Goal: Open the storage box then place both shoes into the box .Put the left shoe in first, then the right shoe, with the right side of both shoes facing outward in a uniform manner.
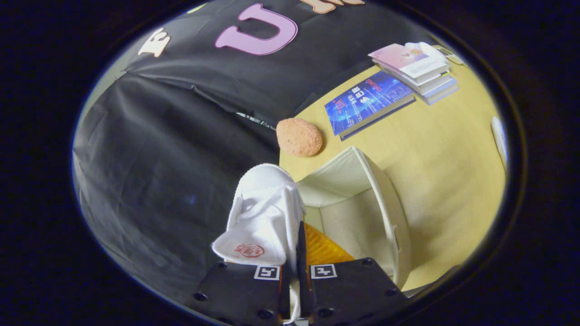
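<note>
Hand-held gripper [295, 271] is clamped on white shoe [265, 213] at its collar, toe pointing fwd, lifted above counter [444, 154]. Open box [362, 203] lies just right of shoe, mouth facing up.

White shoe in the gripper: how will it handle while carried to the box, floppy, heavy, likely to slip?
The white shoe looks soft-sided: the gripper pinches only a thin edge of its collar, so it may sag or swing. The tongue and laces look loose and could flop. It seems light for its size, so a slip looks unlikely while it hangs beside the open storage box.
</note>
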Action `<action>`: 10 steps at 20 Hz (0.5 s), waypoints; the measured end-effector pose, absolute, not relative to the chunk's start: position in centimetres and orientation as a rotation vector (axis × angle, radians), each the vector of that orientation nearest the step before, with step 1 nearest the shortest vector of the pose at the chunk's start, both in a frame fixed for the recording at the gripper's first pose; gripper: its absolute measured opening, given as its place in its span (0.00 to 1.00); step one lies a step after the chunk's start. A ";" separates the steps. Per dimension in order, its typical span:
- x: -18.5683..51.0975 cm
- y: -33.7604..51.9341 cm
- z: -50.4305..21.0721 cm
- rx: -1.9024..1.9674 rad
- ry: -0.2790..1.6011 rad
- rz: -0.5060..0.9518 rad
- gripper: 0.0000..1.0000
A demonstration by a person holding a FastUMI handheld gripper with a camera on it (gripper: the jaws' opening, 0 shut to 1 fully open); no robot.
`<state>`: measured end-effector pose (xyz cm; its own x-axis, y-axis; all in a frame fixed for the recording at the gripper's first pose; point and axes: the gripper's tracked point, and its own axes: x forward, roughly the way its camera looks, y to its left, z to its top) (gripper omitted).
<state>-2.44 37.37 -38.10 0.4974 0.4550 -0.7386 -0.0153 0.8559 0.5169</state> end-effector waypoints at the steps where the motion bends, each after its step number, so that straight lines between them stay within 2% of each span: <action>1: -2.3 37.3 -38.6 0.454 0.994 0.280 0.11; 4: -2.6 37.2 -40.7 0.368 0.978 0.234 0.11; 10: -4.9 37.2 -45.1 0.286 1.090 0.208 0.11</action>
<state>-4.85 37.22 -45.10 0.4487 0.3050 -0.8400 -0.0260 0.9440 0.3288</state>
